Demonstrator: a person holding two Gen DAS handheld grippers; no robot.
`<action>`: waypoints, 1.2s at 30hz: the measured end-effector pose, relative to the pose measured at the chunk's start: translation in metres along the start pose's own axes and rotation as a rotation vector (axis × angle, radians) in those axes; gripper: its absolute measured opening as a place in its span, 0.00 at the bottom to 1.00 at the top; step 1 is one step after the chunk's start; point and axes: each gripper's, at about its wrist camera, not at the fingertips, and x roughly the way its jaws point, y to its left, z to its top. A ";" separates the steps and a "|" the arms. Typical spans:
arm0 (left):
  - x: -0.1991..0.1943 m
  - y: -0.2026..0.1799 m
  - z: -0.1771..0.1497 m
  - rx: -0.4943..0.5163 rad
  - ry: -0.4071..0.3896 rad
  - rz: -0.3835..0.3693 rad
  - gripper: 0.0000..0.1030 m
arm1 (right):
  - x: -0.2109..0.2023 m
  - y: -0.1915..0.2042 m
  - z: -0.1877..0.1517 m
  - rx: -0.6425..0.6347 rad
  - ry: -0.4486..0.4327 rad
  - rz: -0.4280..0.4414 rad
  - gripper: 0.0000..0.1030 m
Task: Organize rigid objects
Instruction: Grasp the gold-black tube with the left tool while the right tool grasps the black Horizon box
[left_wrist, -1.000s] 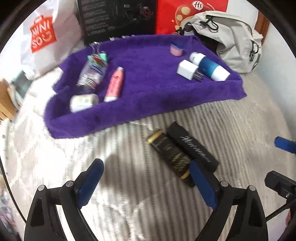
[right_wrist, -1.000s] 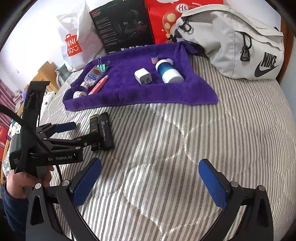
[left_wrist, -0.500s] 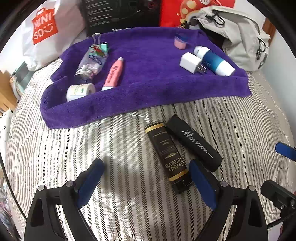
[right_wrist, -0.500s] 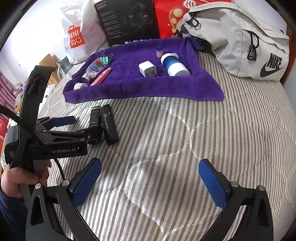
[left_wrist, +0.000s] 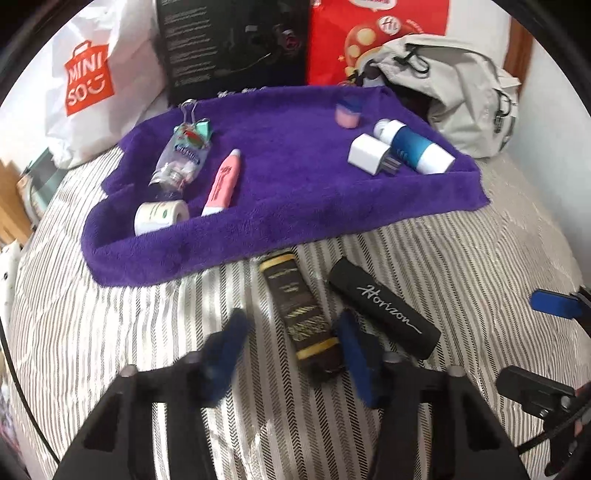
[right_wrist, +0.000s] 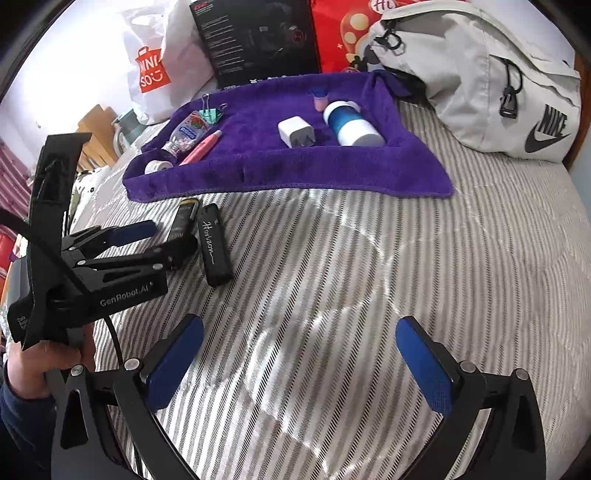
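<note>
Two dark tubes lie side by side on the striped bedspread just in front of the purple towel (left_wrist: 295, 192): a black-and-gold one (left_wrist: 299, 306) and a black one lettered "Horizon" (left_wrist: 384, 314). My left gripper (left_wrist: 291, 325) straddles the near end of the black-and-gold tube. Its jaws are closing, the right pad close against the tube and the left pad still apart from it. In the right wrist view the same gripper (right_wrist: 173, 236) sits over that tube (right_wrist: 183, 218), beside the Horizon tube (right_wrist: 214, 243). My right gripper (right_wrist: 299, 325) is open over bare bedspread.
The towel (right_wrist: 351, 170) carries a tape roll (left_wrist: 160, 216), a pink marker (left_wrist: 221, 184), a clear bottle (left_wrist: 181, 162), a white charger (left_wrist: 369, 158), a blue-white bottle (left_wrist: 413, 151) and a small pink jar (left_wrist: 347, 114). Behind stand a grey bag (right_wrist: 480, 81), a black box (right_wrist: 258, 37) and a Miniso bag (left_wrist: 88, 81).
The left gripper's jaws have narrowed from wide open to either side of the black-and-gold tube's near end. The right gripper has stayed open and still.
</note>
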 end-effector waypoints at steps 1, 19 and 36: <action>0.000 0.001 0.001 0.004 -0.002 -0.006 0.41 | 0.002 0.001 0.000 -0.001 0.003 -0.001 0.98; 0.003 0.008 0.010 -0.025 -0.018 0.018 0.22 | 0.011 0.003 -0.001 -0.034 0.044 0.006 0.97; -0.016 0.076 -0.004 -0.132 -0.034 -0.046 0.22 | 0.034 0.029 0.018 -0.102 -0.013 0.047 0.94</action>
